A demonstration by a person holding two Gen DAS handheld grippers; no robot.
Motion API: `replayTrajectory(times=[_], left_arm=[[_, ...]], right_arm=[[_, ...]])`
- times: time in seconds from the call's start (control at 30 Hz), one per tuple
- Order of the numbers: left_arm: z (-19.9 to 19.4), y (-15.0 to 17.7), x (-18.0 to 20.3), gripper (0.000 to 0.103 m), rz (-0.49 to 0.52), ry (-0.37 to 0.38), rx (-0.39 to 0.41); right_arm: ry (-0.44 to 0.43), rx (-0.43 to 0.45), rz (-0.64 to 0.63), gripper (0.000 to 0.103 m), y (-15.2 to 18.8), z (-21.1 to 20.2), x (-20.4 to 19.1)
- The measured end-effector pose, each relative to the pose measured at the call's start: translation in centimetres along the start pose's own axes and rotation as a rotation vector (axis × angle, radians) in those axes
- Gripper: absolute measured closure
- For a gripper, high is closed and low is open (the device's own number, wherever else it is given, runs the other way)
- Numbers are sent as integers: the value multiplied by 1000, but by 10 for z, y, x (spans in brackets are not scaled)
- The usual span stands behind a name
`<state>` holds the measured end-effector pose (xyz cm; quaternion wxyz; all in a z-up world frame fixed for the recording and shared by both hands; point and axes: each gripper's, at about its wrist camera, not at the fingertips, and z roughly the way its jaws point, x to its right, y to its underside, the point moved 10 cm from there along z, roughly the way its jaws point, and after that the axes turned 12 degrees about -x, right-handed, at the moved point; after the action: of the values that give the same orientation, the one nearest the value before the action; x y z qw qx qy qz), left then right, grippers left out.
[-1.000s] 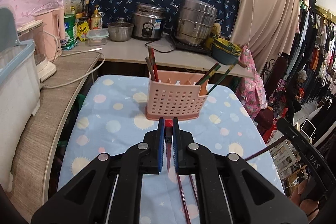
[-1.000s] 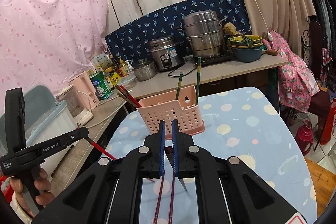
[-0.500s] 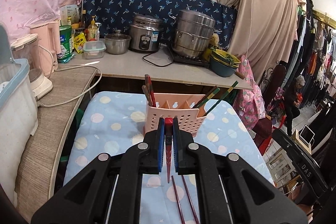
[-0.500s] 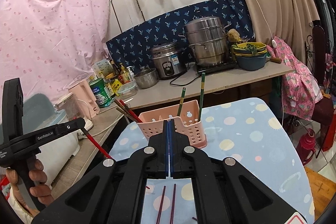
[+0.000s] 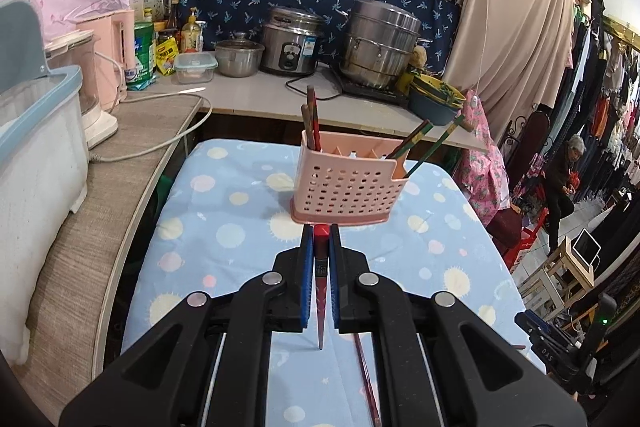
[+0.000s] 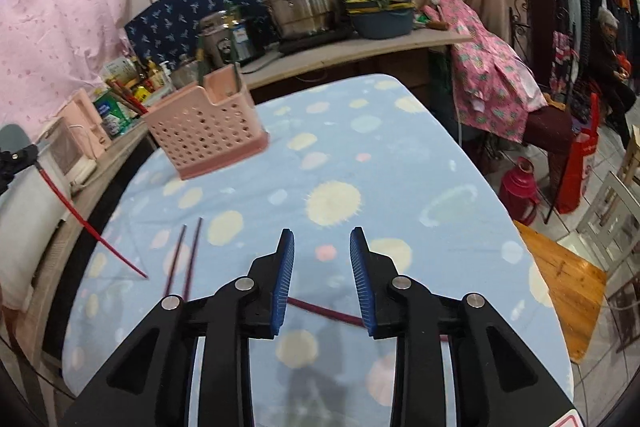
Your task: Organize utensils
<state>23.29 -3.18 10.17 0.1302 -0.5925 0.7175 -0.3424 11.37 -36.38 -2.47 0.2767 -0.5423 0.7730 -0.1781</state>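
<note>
red chopstick [image 5: 320,291]: clamped between the left gripper [image 5: 319,239] fingers, just short of the caddy's near wall; long axis runs along the fingers, thick red end toward the caddy, thin tip back toward the camera and down, above the cloth.
caddy [image 5: 350,183]: pink perforated utensil holder, upright on the bench [image 5: 224,227] (blue dotted cloth), toward its far end.
caddy contents: dark and red sticks [image 5: 312,123] upright in the left-end compartment; green-handled sticks [image 5: 436,143] leaning right out of the right end. Middle compartments hard to see into.
loose pair [image 6: 186,255]: two dark chopsticks flat on the cloth, near side of the caddy, roughly parallel, long axis toward the caddy; near ends cut off behind the right gripper body.
loose single [image 6: 324,311]: one dark-red stick lying crosswise on the cloth, much nearer than the caddy; both ends hidden behind the finger pads.
right gripper [image 6: 322,259]: fingers just been opening, now moderately apart, nothing between the pads; hovers over the crosswise stick. Contact: can't tell.
right-wrist view: motion-blurred, caddy detail soft.
left gripper in right view: only a black sliver at the left edge, red stick slanting down from it.
</note>
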Motion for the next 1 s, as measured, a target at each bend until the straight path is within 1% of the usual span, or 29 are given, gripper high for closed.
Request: replayTrajectory(times=[0.07,0.1,0.17,0.33,0.5,0.6,0.73,1.0], left_arm=[[-1,4,-1,96,1,-10,-1],[-3,6,-1,96,4,-24,6],[-7,9,2,96,6,-29,9],[-12,16,9,96,11,-37,10],[-15,20,12,96,1,-48,8],[-19,24,14,96,-6,-36,2],[-28,31,19,96,-3,-28,6],[-40,55,28,96,21,-13,-9]], right_arm=[[27,-13,43,74,9,4,22],[32,-19,67,74,13,6,34],[29,-35,105,74,18,12,52],[31,-76,116,74,24,27,72],[5,-112,99,74,34,39,74],[-19,-138,100,74,42,42,75],[-52,-152,103,74,53,38,73],[-103,-174,86,74,88,19,56]])
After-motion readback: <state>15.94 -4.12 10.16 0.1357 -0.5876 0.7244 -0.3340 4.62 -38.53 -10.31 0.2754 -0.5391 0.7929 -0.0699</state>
